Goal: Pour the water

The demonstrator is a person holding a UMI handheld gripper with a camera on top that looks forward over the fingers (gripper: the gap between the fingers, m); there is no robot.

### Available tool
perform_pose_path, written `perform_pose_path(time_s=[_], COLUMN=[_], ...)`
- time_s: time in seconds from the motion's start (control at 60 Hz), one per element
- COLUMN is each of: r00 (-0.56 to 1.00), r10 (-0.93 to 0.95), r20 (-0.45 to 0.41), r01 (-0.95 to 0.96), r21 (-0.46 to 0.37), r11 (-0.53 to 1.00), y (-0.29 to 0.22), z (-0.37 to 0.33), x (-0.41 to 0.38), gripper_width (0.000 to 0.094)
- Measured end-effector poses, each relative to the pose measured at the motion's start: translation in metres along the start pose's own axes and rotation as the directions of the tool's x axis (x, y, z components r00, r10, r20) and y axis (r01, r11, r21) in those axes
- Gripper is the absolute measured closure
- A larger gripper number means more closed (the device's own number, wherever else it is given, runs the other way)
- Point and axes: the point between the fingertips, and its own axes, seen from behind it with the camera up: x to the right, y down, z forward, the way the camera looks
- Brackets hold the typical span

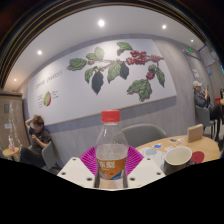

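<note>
The gripper (111,172) pinches the red-capped bottle (111,148) upright, so nothing spills; left of the white bowl (178,157).

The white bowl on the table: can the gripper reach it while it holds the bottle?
Probably yes. The gripper is shut on the bottle, and the white bowl sits just beyond its fingers with nothing between.

Clear glossy plastic bottle (111,150), red plastic cap (111,116), smooth white bowl (178,157)
</note>
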Motion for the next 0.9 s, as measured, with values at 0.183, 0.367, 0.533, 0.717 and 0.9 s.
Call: perform_pose_path(time_s=[0.183,0.367,0.533,0.717,0.9], r00=[0.804,0.261,-0.081,-0.264,-0.287], r10=[0.592,0.955,0.986,0.957,0.955], r20=[0.042,0.141,0.147,0.119,0.069], r01=[-0.594,-0.965,-0.997,-0.963,-0.954], r21=[0.033,0.040,-0.014,-0.087,-0.112], r11=[0.804,0.257,-0.079,-0.254,-0.278], y=[-0.015,-0.040,-0.039,-0.040,-0.029], z=[-0.009,-0.017,-0.023,-0.029,-0.027], x=[0.015,0.038,0.047,0.034,0.030], gripper_width=[0.0614,0.0589,0.0555,0.0537,0.0538])
